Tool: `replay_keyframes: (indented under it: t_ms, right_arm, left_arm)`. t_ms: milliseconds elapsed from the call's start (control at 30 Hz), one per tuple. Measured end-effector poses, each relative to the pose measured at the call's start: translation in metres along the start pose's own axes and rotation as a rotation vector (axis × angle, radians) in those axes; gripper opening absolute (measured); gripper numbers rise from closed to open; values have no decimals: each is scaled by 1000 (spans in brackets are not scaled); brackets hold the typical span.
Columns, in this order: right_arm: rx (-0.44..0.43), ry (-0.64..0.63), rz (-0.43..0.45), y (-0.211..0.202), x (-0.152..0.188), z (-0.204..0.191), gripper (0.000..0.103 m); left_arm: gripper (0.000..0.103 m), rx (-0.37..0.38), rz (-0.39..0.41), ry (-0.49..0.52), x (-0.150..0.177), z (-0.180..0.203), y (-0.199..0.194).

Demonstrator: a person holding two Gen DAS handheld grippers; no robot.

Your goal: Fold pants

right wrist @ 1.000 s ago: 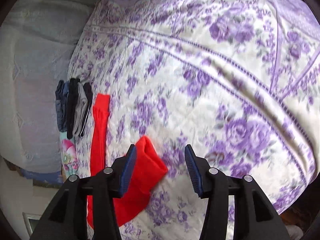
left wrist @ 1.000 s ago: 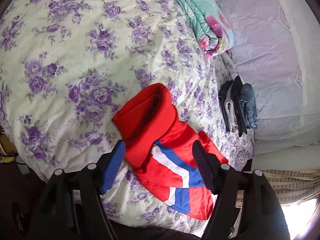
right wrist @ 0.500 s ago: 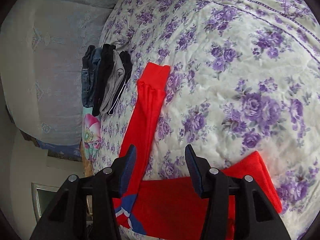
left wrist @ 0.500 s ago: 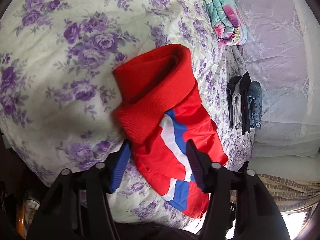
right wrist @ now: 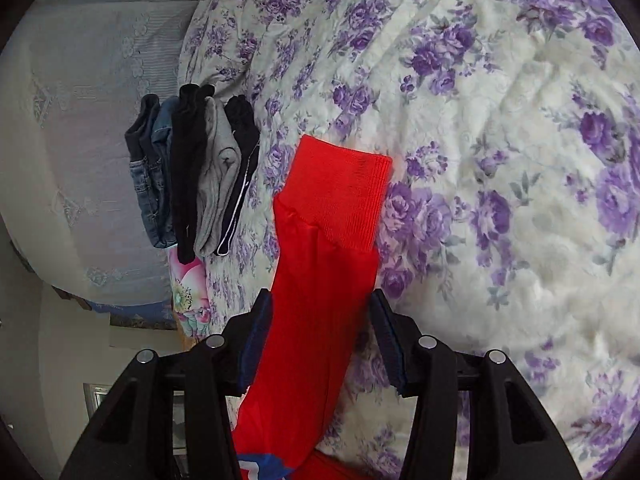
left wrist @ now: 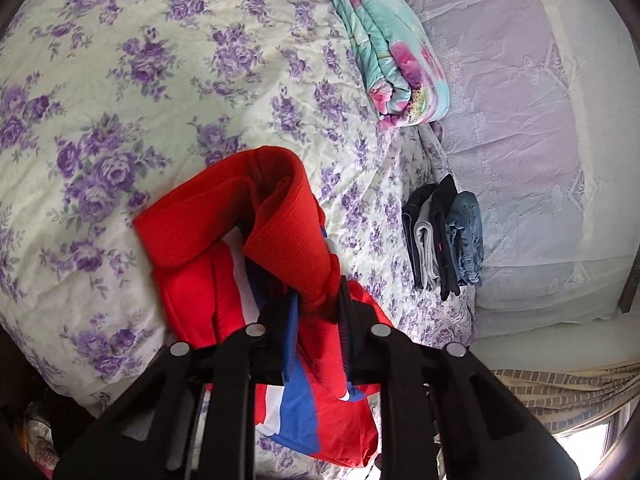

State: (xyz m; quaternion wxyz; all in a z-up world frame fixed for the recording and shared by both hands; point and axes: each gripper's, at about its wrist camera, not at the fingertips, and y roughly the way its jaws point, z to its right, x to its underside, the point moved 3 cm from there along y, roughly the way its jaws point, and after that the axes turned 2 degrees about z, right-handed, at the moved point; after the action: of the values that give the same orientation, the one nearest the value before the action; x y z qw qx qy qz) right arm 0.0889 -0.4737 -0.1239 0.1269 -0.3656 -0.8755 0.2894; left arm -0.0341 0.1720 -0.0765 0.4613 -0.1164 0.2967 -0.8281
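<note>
The red track pants [left wrist: 240, 248], with blue and white stripes along the side, lie bunched on the floral bedspread [left wrist: 120, 80] in the lower middle of the left wrist view, the ribbed waistband curling up into an open loop above the left claw [left wrist: 318, 312]. That claw's jaws have just been closing and now pinch a gathered fold of the red fabric, which bulges out between the two blue pads at centre frame. In the right wrist view one leg of the pants [right wrist: 320, 280] stretches flat from the bottom edge up to the middle of the frame, ending in a ribbed cuff [right wrist: 348, 192] that lies on the purple-flowered bedspread [right wrist: 500, 120]. The right claw [right wrist: 320, 340] sits over this leg with its jaws spread, one pad on either side of the cloth; the pads stand beside the leg's edges and do not squeeze it. A stack of folded clothes [right wrist: 192, 176], denim, black and grey, rests at the left of the cuff, near the pale lace-patterned cover [right wrist: 80, 120]. In the left wrist view the same stack [left wrist: 444, 240] sits right of the pants, and a folded turquoise and pink floral blanket [left wrist: 388, 52] lies at the upper middle
</note>
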Motion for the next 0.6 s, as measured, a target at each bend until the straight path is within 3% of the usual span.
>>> replay_keyframes:
  t_ms: [67,100,133,300,467,600]
  right_arm:
    - [-30,11,10,7,-3,2,31]
    - [-38,4,22,7,-3,2,13]
    - [-52,-9,44,2,-2,0,7]
    - [-124,-103,111,-60,17,-21,6]
    - [-177,-79,157,-156,56,-21,6]
    - [-163,-2,168,-207,92,-11,6]
  left_arm:
    - [16,11,8,14,-6,8,2]
    - [16,18,11,15,-10,11,3]
    - [16,27,15,15,-14,14,4]
    - [15,79,23,26,-27,29,2]
    - [15,138,-13,3,-28,37,-7]
    - [14,170,-44,-47,-25,38,-19]
